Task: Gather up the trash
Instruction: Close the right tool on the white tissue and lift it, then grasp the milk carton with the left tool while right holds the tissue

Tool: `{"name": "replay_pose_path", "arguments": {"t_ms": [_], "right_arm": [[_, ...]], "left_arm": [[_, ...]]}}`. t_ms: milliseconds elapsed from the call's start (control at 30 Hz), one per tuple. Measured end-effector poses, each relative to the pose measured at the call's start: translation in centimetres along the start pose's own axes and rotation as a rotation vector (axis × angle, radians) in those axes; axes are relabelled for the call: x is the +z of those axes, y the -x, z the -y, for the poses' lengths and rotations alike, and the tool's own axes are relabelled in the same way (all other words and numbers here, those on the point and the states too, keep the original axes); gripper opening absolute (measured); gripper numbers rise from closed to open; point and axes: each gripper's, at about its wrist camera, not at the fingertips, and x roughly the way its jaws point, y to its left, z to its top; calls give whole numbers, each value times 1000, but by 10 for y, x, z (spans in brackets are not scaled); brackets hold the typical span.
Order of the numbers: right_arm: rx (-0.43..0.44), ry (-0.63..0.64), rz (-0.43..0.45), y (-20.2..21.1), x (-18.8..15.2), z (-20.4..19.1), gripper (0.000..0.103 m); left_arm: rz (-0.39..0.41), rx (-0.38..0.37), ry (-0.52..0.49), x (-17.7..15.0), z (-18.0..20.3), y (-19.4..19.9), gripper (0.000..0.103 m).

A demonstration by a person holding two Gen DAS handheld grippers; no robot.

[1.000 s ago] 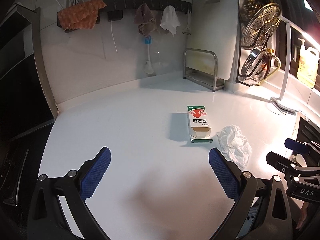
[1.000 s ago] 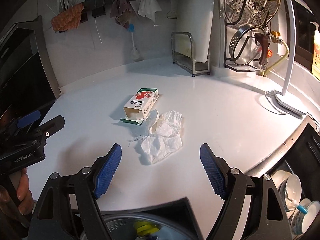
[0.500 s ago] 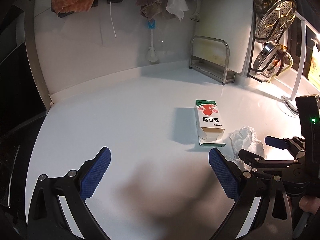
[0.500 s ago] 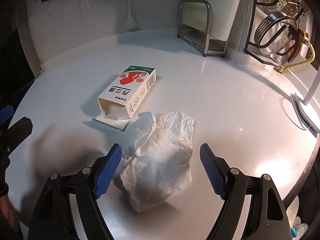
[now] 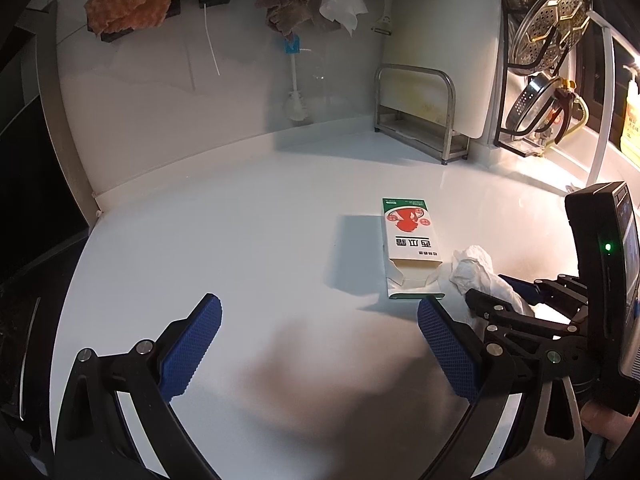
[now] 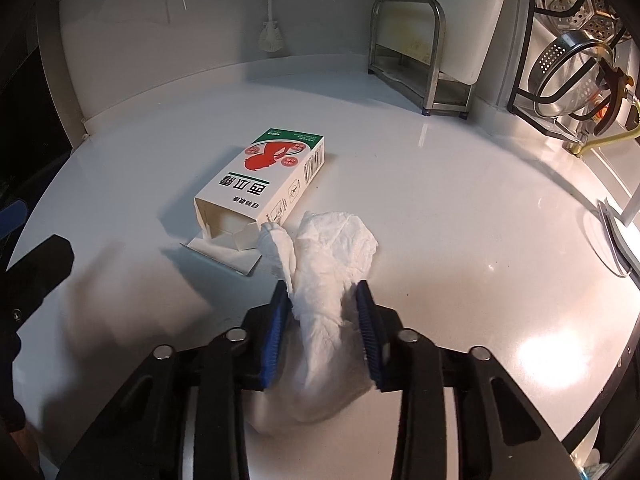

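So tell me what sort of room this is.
Most likely a home kitchen: a white countertop, a cutting board leaning in a steel rack, and steamer trays and strainers hanging on the wall rack.

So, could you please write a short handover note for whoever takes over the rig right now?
Right gripper: shut on the crumpled tissue, which lies on the white counter.
Left gripper: open, holding nothing, low over the counter, left of the trash.
Cardboard box: lies flat on the counter beside the tissue, end flap open, untouched.
Done: tissue gripped.
Left: lift the tissue and bin it, then collect the box, probably with the left gripper. No bin shows in either view.
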Motion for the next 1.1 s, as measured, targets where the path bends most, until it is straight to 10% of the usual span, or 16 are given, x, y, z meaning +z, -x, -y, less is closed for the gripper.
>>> {"name": "replay_pose_path", "arguments": {"t_ms": [133,1100], "right_arm": [[18,-26,11,0,-1,9,11],[119,-274,113,19,4,96,11]], "left_arm": [[-30,-22,-8,4,15,-9,97],[-216,85,-65,48,87,-128,97]]}}
